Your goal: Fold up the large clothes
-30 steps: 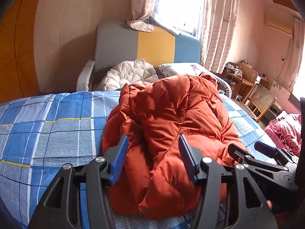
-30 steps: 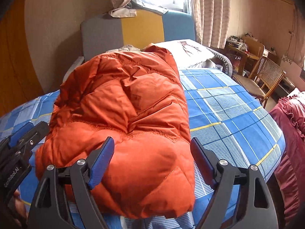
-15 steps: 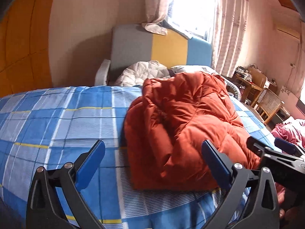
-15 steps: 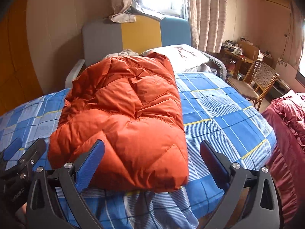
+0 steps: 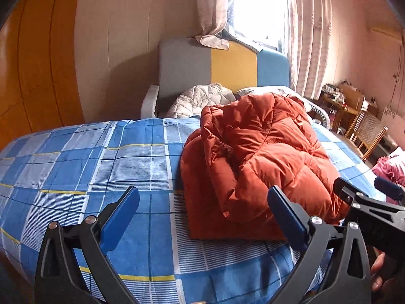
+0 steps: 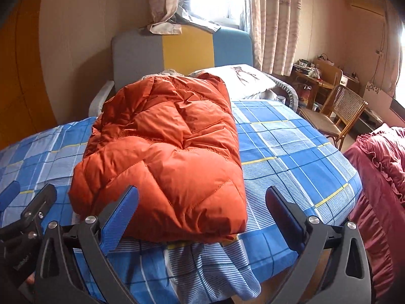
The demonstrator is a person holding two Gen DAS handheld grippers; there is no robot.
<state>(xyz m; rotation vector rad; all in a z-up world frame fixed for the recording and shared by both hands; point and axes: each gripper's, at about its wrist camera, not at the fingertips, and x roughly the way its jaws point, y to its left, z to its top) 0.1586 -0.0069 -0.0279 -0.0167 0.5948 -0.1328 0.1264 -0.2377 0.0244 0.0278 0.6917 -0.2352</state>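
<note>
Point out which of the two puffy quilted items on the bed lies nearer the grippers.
The orange down jacket, folded on the blue checked sheet. The white quilted one lies beyond it, by the headboard.

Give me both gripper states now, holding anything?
Left gripper: open, just opened, empty, short of the orange jacket.
Right gripper: open, just opened, nothing gripped.

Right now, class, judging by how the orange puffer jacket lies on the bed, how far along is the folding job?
Done: the puffy orange quilted jacket lies folded into a compact bundle on the blue checked bedsheet. In hand: nothing; the left tool and right tool have just been opening and now stand wide, clear of the fabric. Left: its left side looks bunched, so perhaps some tidying.
</note>
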